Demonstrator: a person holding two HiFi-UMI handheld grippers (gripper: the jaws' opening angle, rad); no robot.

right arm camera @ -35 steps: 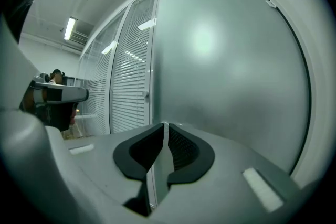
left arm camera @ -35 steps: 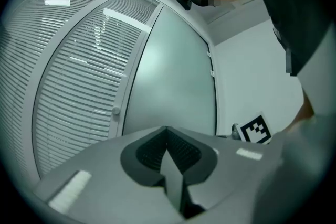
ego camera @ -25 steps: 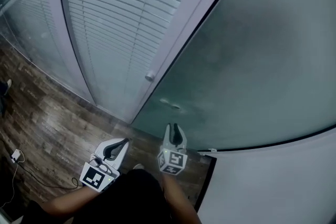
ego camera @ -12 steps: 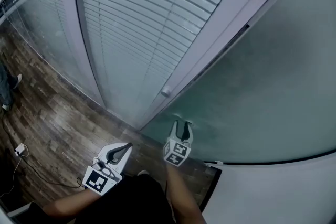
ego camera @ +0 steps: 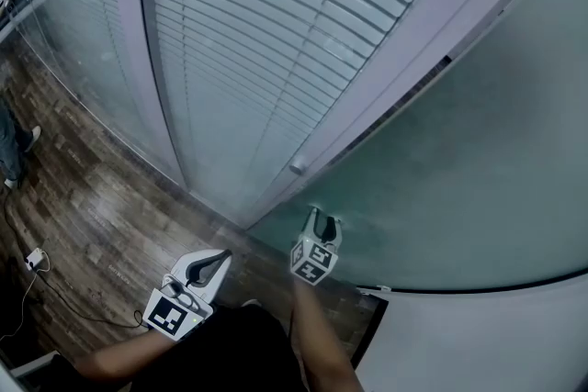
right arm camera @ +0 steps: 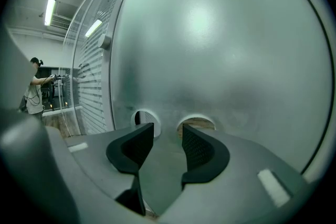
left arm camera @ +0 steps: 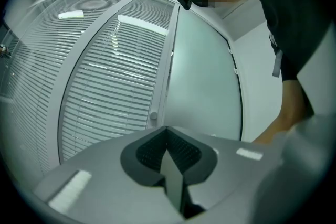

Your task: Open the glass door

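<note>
Right gripper view: tongs (right arm camera: 168,126), opening and empty, at the glass door (right arm camera: 226,44).

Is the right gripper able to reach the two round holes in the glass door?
Probably yes: the right gripper, jaws opening with nothing between them, sits just before the holes in the glass door, and nothing blocks it.

Glass door (ego camera: 459,161): frosted, greenish, upright. Two round holes (right arm camera: 195,122) side by side low down, near its edge. Edge sits just beside white frame (ego camera: 386,78), thin dark gap btwn them higher up.
</note>
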